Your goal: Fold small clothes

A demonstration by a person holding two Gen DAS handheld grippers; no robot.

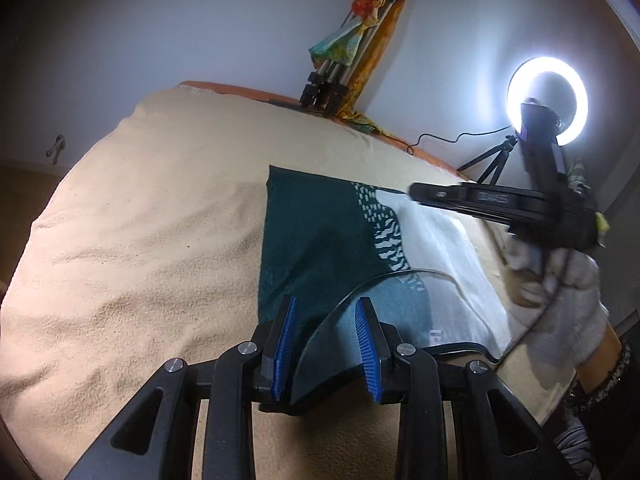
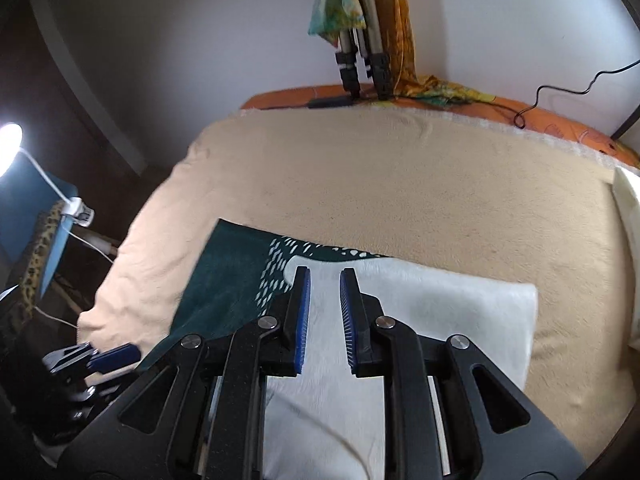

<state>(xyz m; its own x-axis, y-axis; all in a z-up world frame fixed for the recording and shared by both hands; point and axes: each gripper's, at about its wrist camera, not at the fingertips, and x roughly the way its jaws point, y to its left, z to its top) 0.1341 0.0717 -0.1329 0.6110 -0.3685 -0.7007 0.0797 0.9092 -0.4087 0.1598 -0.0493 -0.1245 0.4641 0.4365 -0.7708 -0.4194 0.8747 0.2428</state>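
A small garment, dark green [image 1: 316, 240] on one side and white on the other with a dashed pattern between, lies flat on a beige blanket [image 1: 152, 232]. My left gripper [image 1: 326, 308] is open with nothing between its blue pads, just above the garment's near edge. A thin black cable arcs between its fingers. My right gripper [image 2: 325, 280] is open over the garment's white part [image 2: 440, 304]. It also shows in the left wrist view [image 1: 416, 194], held in a gloved hand above the far right of the cloth.
A lit ring light on a small tripod [image 1: 548, 100] stands at the bed's far right. A larger tripod draped with coloured cloth [image 1: 360, 48] stands at the far edge against the wall. A black cable [image 2: 560, 92] runs along there. A lamp [image 2: 10, 140] clips left.
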